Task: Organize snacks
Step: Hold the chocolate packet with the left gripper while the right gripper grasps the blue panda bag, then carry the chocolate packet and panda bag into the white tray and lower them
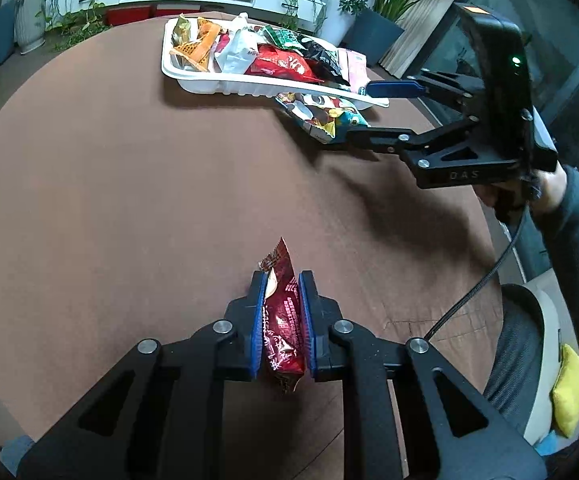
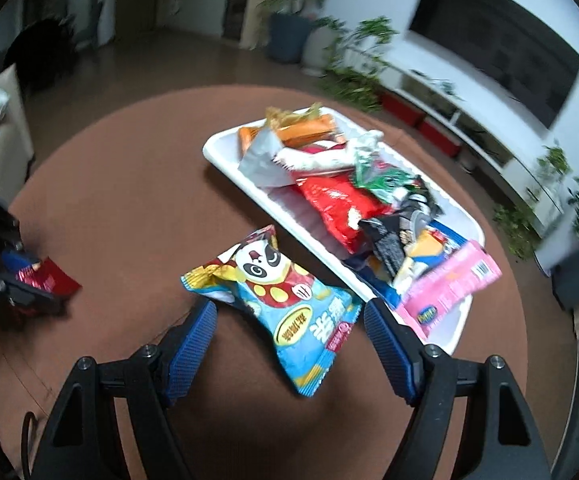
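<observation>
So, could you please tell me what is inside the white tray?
The tray holds a heap of snack packets: orange, white, red, green, black and pink. Whatever lies beneath them is covered.

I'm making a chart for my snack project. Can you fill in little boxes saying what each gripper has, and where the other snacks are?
left gripper: shut on a dark red snack packet
right gripper: open, either side of the blue panda snack bag, not squeezing it
blue panda snack bag: on the brown table, beside the tray
white tray: piled with mixed snack packets
</observation>
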Motion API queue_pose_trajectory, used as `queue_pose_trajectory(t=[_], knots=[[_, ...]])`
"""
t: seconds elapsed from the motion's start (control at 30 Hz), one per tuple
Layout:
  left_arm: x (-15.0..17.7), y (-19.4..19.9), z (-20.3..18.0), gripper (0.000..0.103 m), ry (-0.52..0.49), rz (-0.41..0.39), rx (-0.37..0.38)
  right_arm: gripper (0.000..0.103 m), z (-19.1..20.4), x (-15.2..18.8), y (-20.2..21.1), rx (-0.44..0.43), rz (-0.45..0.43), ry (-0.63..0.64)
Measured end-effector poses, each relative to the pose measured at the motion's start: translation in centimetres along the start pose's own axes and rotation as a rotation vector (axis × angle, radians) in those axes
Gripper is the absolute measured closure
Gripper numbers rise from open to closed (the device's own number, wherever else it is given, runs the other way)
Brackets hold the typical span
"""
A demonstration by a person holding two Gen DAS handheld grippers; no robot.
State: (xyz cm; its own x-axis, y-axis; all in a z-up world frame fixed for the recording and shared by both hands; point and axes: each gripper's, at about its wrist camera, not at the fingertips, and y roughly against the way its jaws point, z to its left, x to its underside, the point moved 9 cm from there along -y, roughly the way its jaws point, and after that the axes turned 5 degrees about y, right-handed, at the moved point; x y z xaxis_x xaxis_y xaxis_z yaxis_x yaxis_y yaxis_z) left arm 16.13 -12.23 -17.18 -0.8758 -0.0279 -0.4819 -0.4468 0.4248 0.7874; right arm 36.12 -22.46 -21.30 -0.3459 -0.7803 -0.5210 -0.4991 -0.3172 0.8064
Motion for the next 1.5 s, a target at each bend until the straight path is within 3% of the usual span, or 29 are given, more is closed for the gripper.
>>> queue_pose_trajectory(t=[0.43,0.53,0.7,0.93,1.27,1.5], knots=[[0.0,-0.6,0.2,0.088,0.004,0.005,0.02,0.025,2.3,-0.7,-4.3,-0.139,0.178,0.193],[0.1,-0.4,0.2,0.088,0.002,0.003,0.017,0.025,2.0,-0.7,-4.8,-0.194,0.203,0.128],[0.2,-0.4,0.0,0.088,-0.009,-0.001,0.003,0.025,1.5,-0.3,-4.6,-0.215,0.198,0.05],[0.3,-0.5,-0.3,0.088,-0.03,-0.009,-0.028,0.057,0.2,0.7,-2.9,-0.18,0.18,-0.05],[0.4,-0.7,-0.7,0.088,-0.048,-0.015,-0.059,0.065,2.0,2.9,0.1,-0.215,0.077,-0.261],[0.4,-0.7,-0.8,0.088,-0.053,-0.022,-0.07,0.065,3.2,4.9,3.6,-0.299,-0.043,-0.529]])
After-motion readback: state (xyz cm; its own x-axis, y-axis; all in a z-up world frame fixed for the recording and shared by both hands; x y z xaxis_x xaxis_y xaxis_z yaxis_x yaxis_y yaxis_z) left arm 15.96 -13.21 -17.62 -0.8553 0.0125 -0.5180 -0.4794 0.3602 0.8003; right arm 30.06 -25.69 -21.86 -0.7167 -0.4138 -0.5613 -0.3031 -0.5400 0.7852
